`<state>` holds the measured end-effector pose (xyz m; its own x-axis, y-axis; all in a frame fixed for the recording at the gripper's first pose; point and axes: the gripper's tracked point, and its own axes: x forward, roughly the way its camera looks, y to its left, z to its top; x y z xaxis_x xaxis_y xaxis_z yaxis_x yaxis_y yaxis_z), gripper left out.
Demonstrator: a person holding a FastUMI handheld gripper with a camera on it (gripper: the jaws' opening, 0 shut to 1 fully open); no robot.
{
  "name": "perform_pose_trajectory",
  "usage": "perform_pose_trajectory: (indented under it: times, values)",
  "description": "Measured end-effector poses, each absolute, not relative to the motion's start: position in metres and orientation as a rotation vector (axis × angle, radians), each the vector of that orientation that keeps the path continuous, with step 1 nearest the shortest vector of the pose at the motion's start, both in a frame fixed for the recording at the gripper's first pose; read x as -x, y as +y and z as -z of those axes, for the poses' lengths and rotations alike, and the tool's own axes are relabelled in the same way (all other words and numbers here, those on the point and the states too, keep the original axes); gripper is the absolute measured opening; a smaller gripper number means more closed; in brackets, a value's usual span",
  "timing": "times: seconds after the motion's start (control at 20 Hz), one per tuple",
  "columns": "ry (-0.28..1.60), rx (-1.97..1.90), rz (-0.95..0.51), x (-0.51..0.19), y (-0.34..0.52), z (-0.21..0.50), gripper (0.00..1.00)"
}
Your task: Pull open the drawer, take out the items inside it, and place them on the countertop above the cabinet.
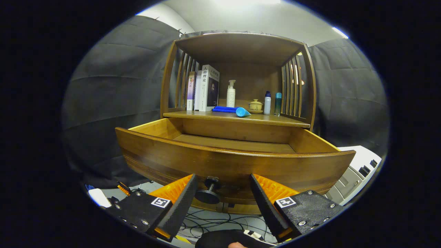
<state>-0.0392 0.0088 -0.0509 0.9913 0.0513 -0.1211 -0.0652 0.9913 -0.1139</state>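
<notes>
The wooden drawer (237, 163) stands pulled out of the cabinet, and its visible floor (234, 143) looks bare. A dark round knob (208, 193) on the drawer front sits between my fingers, with gaps on both sides. My gripper (223, 187) is open, level with the knob and just in front of the drawer front. On the countertop (275, 119) above the drawer lie a blue folded cloth (225, 109) and a light blue tube-like item (243, 112).
At the back of the countertop stand books (206, 89), a white pump bottle (231, 93), a small lidded pot (255, 105) and two small bottles (272, 103). Slatted sides and a top shelf enclose it. Cables (206, 222) lie below; grey equipment (355, 172) sits right.
</notes>
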Motion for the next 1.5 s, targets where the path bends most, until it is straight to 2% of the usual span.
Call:
perform_pose_trajectory:
  times: [0.3,1.5]
  values:
    - [0.139,0.128,0.027,0.016,-0.009,0.051,0.95]
    - [0.156,0.13,0.058,-0.062,-0.008,0.036,0.98]
